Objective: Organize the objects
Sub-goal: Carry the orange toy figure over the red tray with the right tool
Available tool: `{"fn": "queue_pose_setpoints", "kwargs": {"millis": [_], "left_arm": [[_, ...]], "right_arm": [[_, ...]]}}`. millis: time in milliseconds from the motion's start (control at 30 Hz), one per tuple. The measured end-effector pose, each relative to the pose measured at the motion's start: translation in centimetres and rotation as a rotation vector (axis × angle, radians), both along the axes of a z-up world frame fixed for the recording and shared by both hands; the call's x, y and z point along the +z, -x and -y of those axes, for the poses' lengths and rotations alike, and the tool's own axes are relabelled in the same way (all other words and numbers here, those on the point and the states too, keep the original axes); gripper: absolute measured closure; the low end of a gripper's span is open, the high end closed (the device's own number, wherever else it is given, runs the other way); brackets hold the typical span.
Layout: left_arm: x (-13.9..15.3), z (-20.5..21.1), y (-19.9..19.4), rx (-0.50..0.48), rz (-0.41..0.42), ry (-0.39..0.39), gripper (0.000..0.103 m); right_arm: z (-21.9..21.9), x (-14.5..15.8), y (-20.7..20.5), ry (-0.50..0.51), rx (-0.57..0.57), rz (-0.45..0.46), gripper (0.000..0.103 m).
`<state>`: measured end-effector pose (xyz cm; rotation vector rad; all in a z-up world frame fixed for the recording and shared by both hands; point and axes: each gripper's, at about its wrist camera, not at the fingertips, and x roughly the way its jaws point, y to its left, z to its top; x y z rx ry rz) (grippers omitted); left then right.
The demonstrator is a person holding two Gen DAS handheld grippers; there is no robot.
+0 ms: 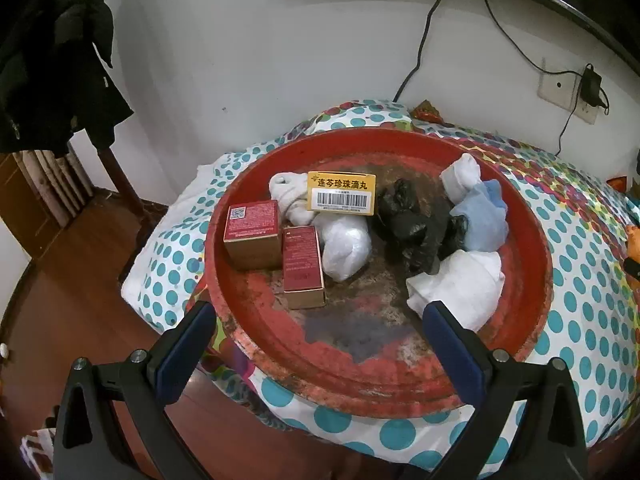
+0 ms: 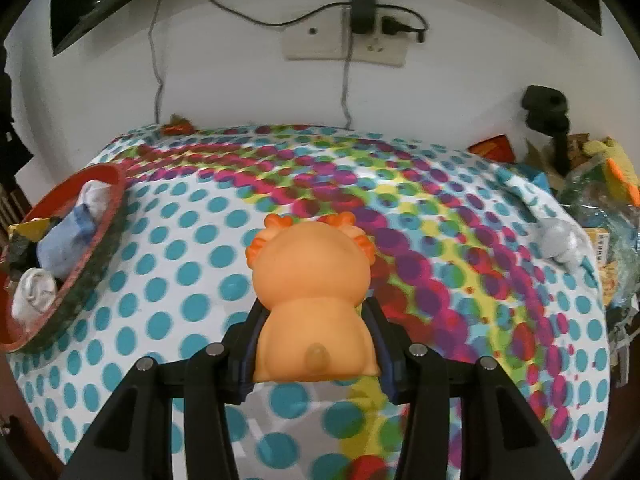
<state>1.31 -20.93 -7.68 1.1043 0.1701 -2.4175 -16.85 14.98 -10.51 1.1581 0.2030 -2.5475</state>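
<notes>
In the left wrist view the left gripper (image 1: 320, 320) sits nearest, its two blue-padded fingers (image 1: 188, 344) spread wide with nothing between them, angled down over the near rim of a worn red tray (image 1: 256, 344) whose paint has flaked to grey at 6 o'clock. The tray rests on a polka-dot cloth (image 1: 580, 320) covering the desk. Inside it, two red boxes (image 1: 252, 232) stand at 9 o'clock, a yellow barcoded box (image 1: 342, 192) leans at 12 o'clock against a white sock bundle (image 1: 288, 196), a white bag (image 1: 346, 246) lies near the centre, crumpled black plastic (image 1: 416, 228) is just right of it, and a light blue sock (image 1: 482, 220) and white rolled socks (image 1: 460, 284) fill 2 to 4 o'clock. In the right wrist view the right gripper (image 2: 316, 344) is clamped on an orange rubber animal toy (image 2: 312, 292), smooth and rounded with darker orange frills on its head and a small tail stub facing the camera, held above the cloth. The tray (image 2: 100, 248) lies at 9 o'clock, well apart from the toy, and a clutter of packets (image 2: 600, 208) sits at 3 o'clock.
</notes>
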Motion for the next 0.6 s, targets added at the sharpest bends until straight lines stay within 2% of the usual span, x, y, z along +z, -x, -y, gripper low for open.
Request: {"fn": "queue_pose_setpoints", "kwargs": {"millis": [600], "left_arm": [[-0.2,1.5,-0.3,0.050,0.000,-0.025,0.000]], "right_arm": [[8.4,2.9,-3.9,0.060,0.182,-0.008,0.056]]}}
